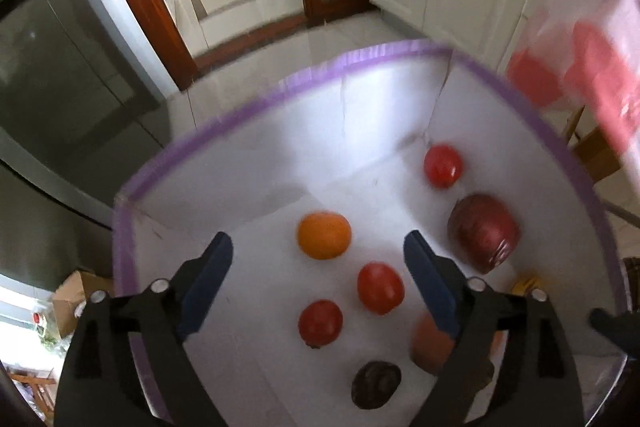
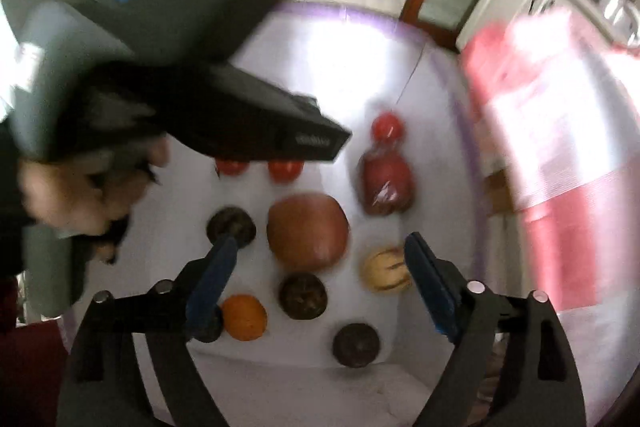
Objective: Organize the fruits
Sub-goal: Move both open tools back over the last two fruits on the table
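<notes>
- Left gripper [image 1: 318, 259]: jaws wide, holding nothing, above the fruits.
- Right gripper [image 2: 320, 267]: likewise wide and empty.
- Fruits, e.g. orange [image 1: 324, 235], lie loose inside the white bin [image 1: 248, 131], probably gathered for sorting.

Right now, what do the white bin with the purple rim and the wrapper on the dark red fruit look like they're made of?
The white bin looks like thin fabric or coated cloth, matte: its walls show creases and fold lines, and the purple rim reads as sewn binding tape. Blur leaves that open. The wrapper on the dark red fruit looks like clear glossy plastic film, bunched and wrinkled with bright glints at one end.
</notes>
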`<action>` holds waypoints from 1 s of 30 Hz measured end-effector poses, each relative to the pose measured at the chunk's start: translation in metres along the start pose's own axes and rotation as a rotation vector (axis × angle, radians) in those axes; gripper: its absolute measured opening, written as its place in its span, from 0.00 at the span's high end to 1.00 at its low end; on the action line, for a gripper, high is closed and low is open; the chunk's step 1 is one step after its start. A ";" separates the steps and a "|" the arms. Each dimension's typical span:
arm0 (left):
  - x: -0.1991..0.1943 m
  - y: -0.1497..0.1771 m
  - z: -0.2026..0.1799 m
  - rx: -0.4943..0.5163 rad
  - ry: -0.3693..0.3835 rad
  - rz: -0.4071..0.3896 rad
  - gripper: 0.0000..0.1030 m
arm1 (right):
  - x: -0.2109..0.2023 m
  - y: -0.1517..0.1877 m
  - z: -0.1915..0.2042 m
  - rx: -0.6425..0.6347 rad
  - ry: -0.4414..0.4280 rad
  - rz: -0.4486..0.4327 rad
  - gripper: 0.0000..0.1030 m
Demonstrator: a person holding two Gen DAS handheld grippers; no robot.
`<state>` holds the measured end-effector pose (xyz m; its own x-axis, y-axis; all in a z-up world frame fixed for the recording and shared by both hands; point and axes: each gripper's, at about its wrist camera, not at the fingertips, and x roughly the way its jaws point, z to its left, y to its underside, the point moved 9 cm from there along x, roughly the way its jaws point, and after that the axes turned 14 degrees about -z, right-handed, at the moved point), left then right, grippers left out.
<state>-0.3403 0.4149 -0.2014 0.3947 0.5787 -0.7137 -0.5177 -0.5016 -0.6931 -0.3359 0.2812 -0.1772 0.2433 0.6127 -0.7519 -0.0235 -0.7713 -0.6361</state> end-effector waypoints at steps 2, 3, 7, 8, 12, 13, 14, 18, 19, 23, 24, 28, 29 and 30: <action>-0.017 -0.016 0.001 0.001 -0.017 -0.080 0.08 | -0.021 -0.008 -0.005 0.003 -0.001 -0.046 0.18; -0.030 -0.029 0.001 -0.002 -0.025 -0.141 0.06 | -0.037 -0.014 -0.009 0.020 -0.011 -0.080 0.18; -0.078 -0.075 -0.014 0.000 -0.014 -0.323 0.02 | -0.105 -0.037 -0.033 0.062 0.004 -0.237 0.17; -0.095 -0.090 -0.025 0.018 0.009 -0.370 0.02 | -0.120 -0.041 -0.041 0.068 0.018 -0.277 0.16; -0.140 -0.130 -0.084 0.111 0.101 -0.466 0.02 | -0.195 -0.046 -0.093 0.130 0.140 -0.430 0.15; -0.150 -0.140 -0.100 0.141 0.134 -0.480 0.02 | -0.205 -0.042 -0.105 0.152 0.169 -0.450 0.15; -0.164 -0.148 -0.125 0.175 0.178 -0.494 0.02 | -0.221 -0.036 -0.124 0.187 0.209 -0.471 0.15; -0.194 -0.162 -0.217 0.256 0.336 -0.477 0.02 | -0.260 -0.005 -0.183 0.281 0.353 -0.501 0.15; -0.197 -0.164 -0.237 0.265 0.366 -0.467 0.02 | -0.268 0.003 -0.197 0.307 0.385 -0.502 0.15; -0.198 -0.175 -0.333 0.279 0.445 -0.401 0.02 | -0.292 0.047 -0.262 0.432 0.523 -0.496 0.15; -0.195 -0.177 -0.362 0.271 0.461 -0.376 0.02 | -0.295 0.061 -0.281 0.475 0.563 -0.491 0.15; -0.185 -0.184 -0.465 0.250 0.525 -0.327 0.02 | -0.313 0.107 -0.349 0.605 0.690 -0.466 0.15; -0.185 -0.187 -0.481 0.244 0.528 -0.330 0.02 | -0.319 0.117 -0.366 0.633 0.714 -0.466 0.15; -0.183 -0.192 -0.503 0.226 0.525 -0.340 0.02 | -0.326 0.125 -0.379 0.654 0.729 -0.471 0.15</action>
<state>0.0685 0.0824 0.0110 0.8517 0.2624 -0.4535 -0.4232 -0.1660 -0.8907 -0.0506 -0.0802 0.0542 0.8751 0.4068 -0.2619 -0.2369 -0.1119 -0.9651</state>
